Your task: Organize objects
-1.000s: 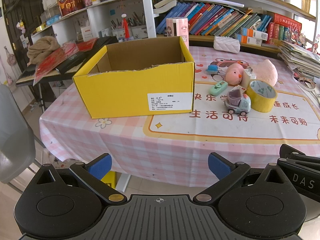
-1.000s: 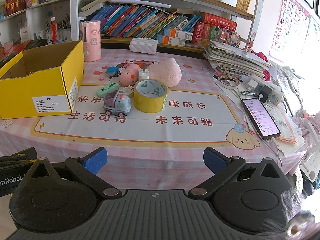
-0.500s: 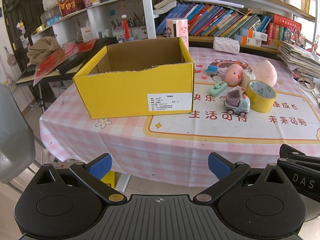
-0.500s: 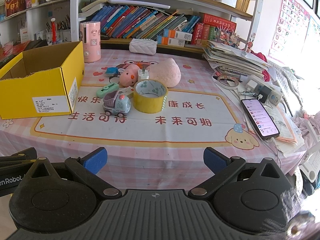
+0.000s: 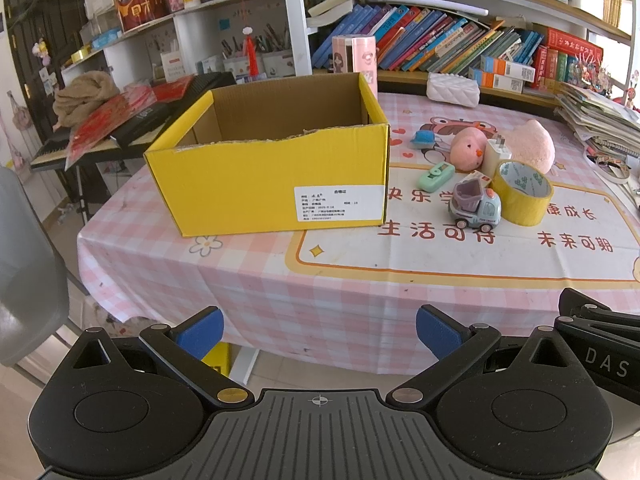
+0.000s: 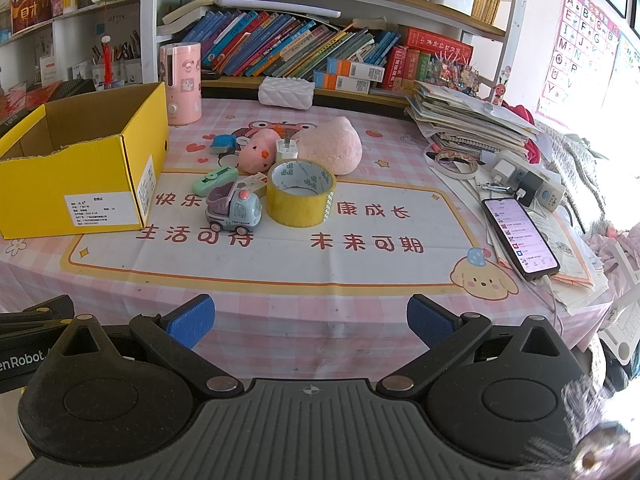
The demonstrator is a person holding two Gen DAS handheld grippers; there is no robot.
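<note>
An open yellow cardboard box (image 5: 276, 184) stands on the pink checked table, at the left in the right wrist view (image 6: 80, 184). To its right lie a yellow tape roll (image 6: 300, 194), a toy truck (image 6: 233, 210), a green correction tape (image 6: 214, 179), a pink chick plush (image 6: 257, 155), a white charger (image 6: 286, 150), a pink plush (image 6: 332, 148) and a small blue item (image 6: 222, 143). The same cluster shows in the left wrist view around the tape roll (image 5: 522, 192). My left gripper (image 5: 318, 330) and right gripper (image 6: 310, 318) are both open and empty, held off the table's near edge.
A phone (image 6: 520, 238), chargers and a paper stack (image 6: 472, 124) lie at the table's right. A pink canister (image 6: 180, 84) and white case (image 6: 285, 93) stand at the back before the bookshelf. A grey chair (image 5: 24, 264) and keyboard (image 5: 132, 120) are on the left.
Both views have shifted very slightly closer to the table. No object has moved and both grippers stay open.
</note>
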